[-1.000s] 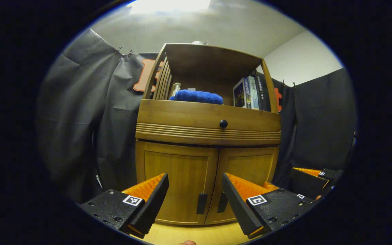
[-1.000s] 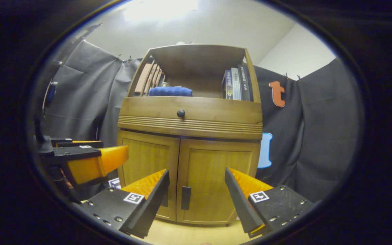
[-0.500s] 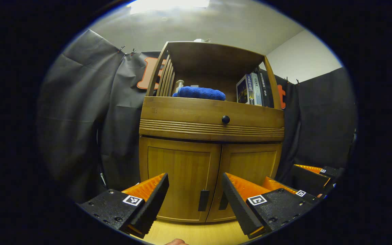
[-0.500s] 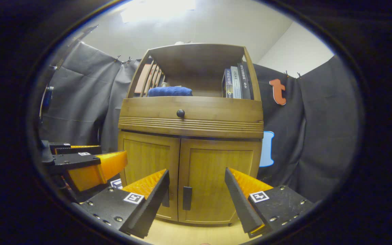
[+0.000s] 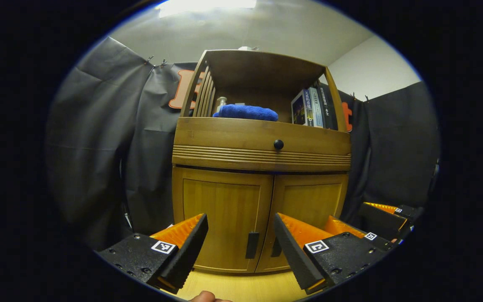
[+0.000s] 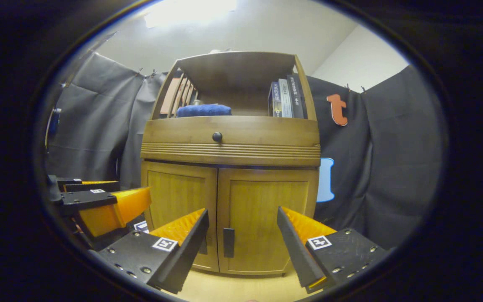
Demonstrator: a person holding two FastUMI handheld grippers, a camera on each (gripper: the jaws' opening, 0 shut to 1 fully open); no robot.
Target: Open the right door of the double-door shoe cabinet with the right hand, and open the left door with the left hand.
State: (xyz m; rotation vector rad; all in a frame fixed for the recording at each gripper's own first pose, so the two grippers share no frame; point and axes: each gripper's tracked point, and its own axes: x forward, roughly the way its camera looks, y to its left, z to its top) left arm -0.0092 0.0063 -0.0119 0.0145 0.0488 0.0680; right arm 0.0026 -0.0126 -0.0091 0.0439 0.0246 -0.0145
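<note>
Both doors shut. Right door handle [image 6: 228,242], a dark upright bar at the door's inner edge, low down, dead ahead between the spread fingers of the right gripper [image 6: 241,247], empty and short of contact. Left gripper [image 5: 240,247] likewise spread and empty, left door handle [image 5: 252,245] ahead. Right gripper view adds the left gripper [image 6: 111,203] alongside; left gripper view a fingertip [image 5: 203,297] at bottom.

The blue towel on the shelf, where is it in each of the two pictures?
Left gripper view: the blue towel lies on the open shelf above the drawer, just left of the middle, with the books to its right.
Right gripper view: the blue towel sits at the shelf's left, up and left of the drawer.
Shared landmark: the round drawer knob, just below the towel in both.
</note>
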